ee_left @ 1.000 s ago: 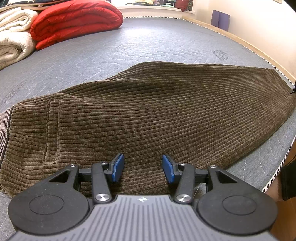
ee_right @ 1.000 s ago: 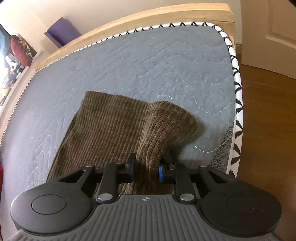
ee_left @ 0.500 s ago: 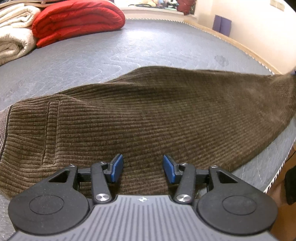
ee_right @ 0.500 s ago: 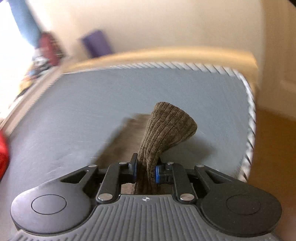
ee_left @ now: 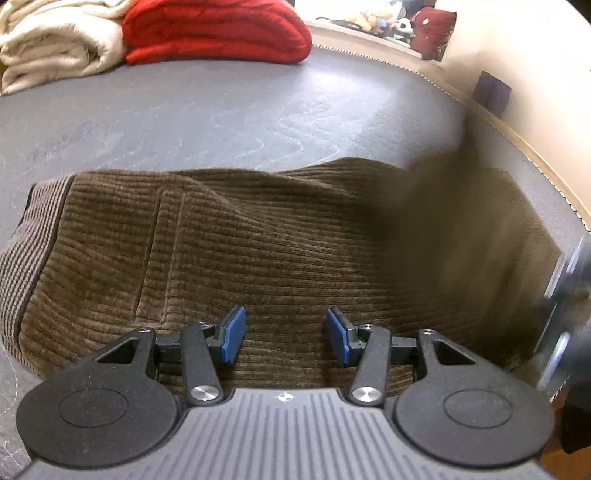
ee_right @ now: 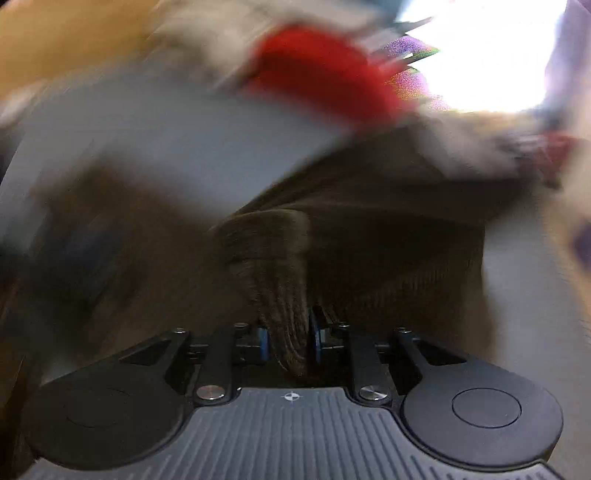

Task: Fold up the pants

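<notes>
Brown corduroy pants [ee_left: 277, 240] lie across the grey mattress [ee_left: 221, 110], their striped waistband [ee_left: 22, 251] at the left. My left gripper [ee_left: 284, 332] hovers open over the near edge of the pants, nothing between its blue pads. In the heavily blurred right wrist view, my right gripper [ee_right: 288, 339] is shut on a bunched leg end of the pants [ee_right: 273, 251]; its jaws are opening slightly with the cloth still pinched. That lifted leg [ee_left: 443, 184] sweeps in as a blur from the right, and the right gripper [ee_left: 565, 295] shows at the left wrist view's right edge.
A folded red blanket [ee_left: 214, 33] and a cream blanket [ee_left: 55, 40] lie at the far end of the mattress. A wooden bed frame [ee_left: 535, 155] runs along the right by the wall. A purple object [ee_left: 493, 92] stands beyond it.
My right gripper has swung fast from the foot of the bed toward the waistband, carrying the leg end up and over. The pants have wrinkled in the middle. My left gripper shifted slightly.
</notes>
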The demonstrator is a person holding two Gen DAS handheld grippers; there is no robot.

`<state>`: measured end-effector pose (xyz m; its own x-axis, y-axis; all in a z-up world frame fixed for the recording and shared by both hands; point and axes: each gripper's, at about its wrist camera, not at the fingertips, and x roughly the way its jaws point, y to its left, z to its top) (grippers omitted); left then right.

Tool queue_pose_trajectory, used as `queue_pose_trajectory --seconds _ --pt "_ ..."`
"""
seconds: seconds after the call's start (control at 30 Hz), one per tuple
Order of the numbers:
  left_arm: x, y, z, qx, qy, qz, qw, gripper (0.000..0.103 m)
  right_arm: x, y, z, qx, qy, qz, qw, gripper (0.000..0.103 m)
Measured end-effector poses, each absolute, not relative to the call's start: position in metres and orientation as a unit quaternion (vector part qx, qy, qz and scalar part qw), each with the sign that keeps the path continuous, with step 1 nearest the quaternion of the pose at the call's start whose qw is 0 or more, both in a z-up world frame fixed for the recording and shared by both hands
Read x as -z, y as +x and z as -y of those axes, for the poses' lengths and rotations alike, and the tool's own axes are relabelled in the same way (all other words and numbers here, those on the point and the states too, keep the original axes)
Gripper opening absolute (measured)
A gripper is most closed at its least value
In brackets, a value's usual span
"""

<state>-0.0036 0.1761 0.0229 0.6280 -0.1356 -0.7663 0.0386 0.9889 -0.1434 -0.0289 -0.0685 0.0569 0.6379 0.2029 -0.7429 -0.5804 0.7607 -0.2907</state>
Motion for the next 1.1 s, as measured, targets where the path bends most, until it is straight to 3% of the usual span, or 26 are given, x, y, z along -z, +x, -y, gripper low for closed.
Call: queue_pose_trajectory --seconds 0.07,0.17,0.43,0.5,0.57,0.67,0.93,1.03,1.1 --pt "-0.024 -0.004 -0.177 0.05 -0.058 -0.431 0.899 0.059 -0.019 -0.044 0.047 -0.257 -0.291 -0.416 0.822 0.028" --pt "-0.024 -0.005 -0.174 0.059 -0.05 -0.436 0.896 0.065 -0.013 -0.073 0.03 -0.255 -0.361 -0.368 0.818 0.034" --pt "-0.022 0.0 -0.174 0.061 -0.051 -0.439 0.895 0.07 -0.042 -0.072 0.062 -0.308 -0.235 -0.41 0.826 0.037" --pt "-0.023 0.002 -0.174 0.06 -0.053 -0.438 0.895 0.07 -0.055 -0.073 0.07 -0.314 -0.211 -0.4 0.835 0.039" --pt "-0.021 0.0 -0.177 0.059 -0.053 -0.437 0.896 0.07 -0.068 -0.077 0.08 -0.308 -0.185 -0.379 0.853 0.049" --pt "-0.025 -0.003 -0.178 0.05 -0.059 -0.427 0.901 0.069 -0.079 -0.065 0.102 -0.279 -0.153 -0.371 0.872 0.05" --pt "-0.038 0.001 -0.191 0.076 -0.209 -0.401 0.889 0.068 -0.07 -0.02 0.18 -0.115 -0.055 -0.384 0.915 0.051" --pt "-0.038 0.013 -0.185 0.079 -0.216 -0.405 0.885 0.054 -0.065 -0.007 0.205 -0.078 0.023 -0.398 0.914 0.051" --pt "-0.036 0.019 -0.184 0.074 -0.231 -0.411 0.879 0.037 -0.065 -0.009 0.205 -0.103 0.034 -0.386 0.916 0.051"
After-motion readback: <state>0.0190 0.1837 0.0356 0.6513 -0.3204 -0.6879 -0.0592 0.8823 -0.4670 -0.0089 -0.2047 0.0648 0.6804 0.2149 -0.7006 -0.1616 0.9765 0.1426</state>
